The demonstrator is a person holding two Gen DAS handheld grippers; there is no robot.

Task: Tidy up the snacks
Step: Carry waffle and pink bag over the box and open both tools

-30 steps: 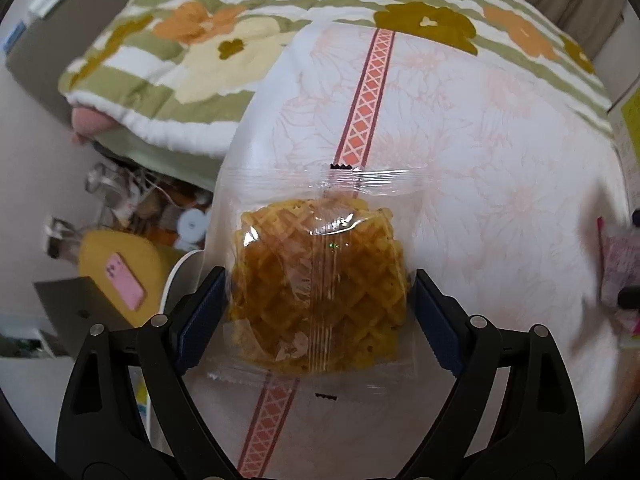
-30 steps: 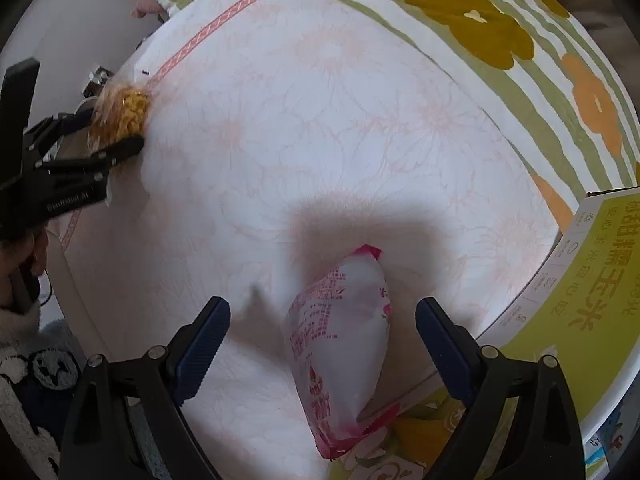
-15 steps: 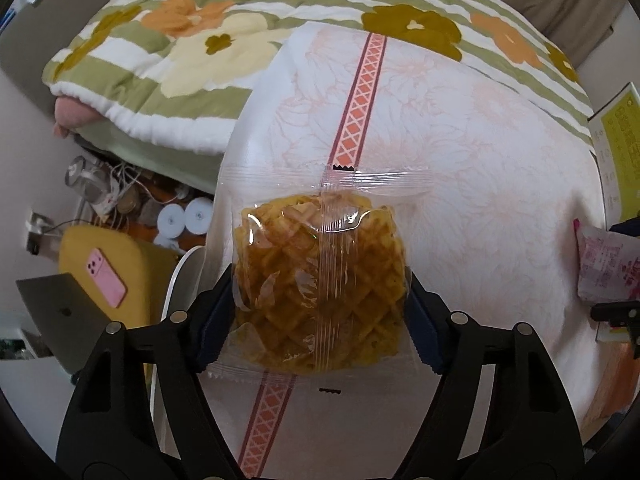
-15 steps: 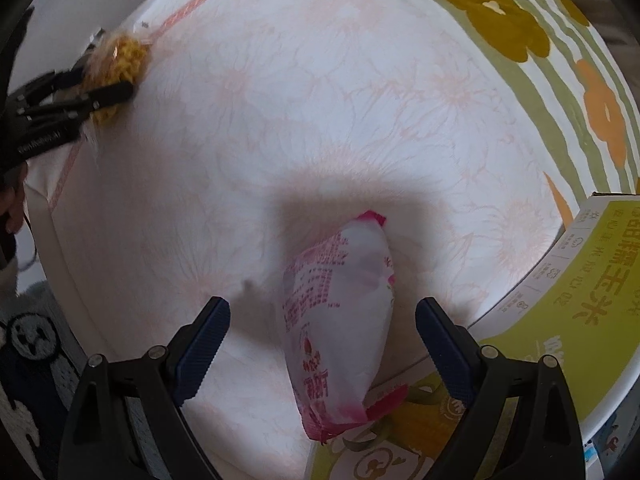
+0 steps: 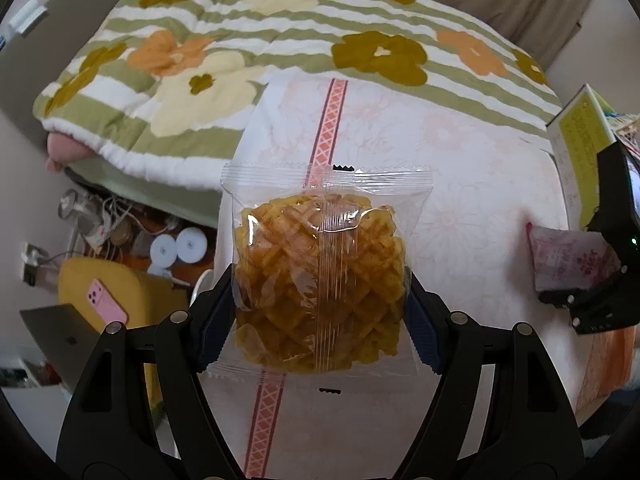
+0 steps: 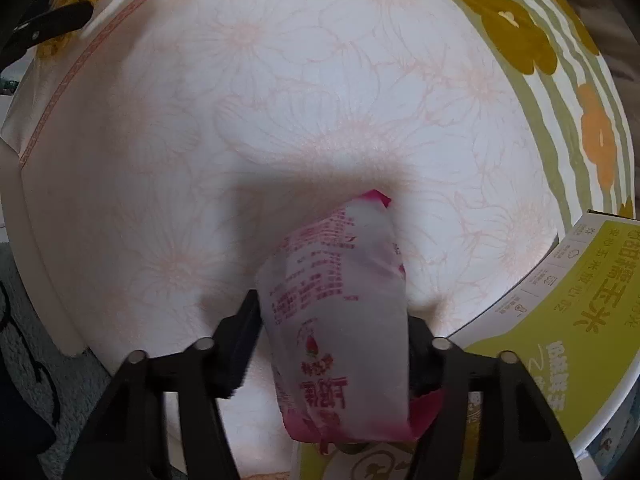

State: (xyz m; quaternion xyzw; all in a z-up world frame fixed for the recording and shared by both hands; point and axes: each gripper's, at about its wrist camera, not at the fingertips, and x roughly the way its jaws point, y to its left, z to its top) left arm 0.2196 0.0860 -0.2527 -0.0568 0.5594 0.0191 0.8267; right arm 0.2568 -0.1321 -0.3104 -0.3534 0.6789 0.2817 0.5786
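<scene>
Left gripper (image 5: 320,312): jaws pinching the waffle packet (image 5: 324,276) by its two side edges, clear wrapper, golden lattice waffle inside, packet held off the bed over the white sheet (image 5: 460,184) with its pink lattice stripe (image 5: 328,128). Jaws have closed in on it within the last second, now clamped on the wrapper. Right gripper (image 6: 332,344): jaws have just been closing, pink-and-white snack bag (image 6: 340,320) between them, both pads pressed against its sides; bag points away from the camera, far end resting on or just over the sheet, can't tell which. Yellow-green box (image 6: 560,320) sits just right of the bag at the bed's edge, printed text on its flap. From the left camera the right gripper and its bag show at the far right, well apart from the waffle packet. Flowered quilt (image 5: 240,52) lies across the far side of the bed. Left of the bed, lower down: pink phone (image 5: 106,300) on a yellow cushion (image 5: 120,280), laptop (image 5: 60,336) near it, tangle of cables further back.
</scene>
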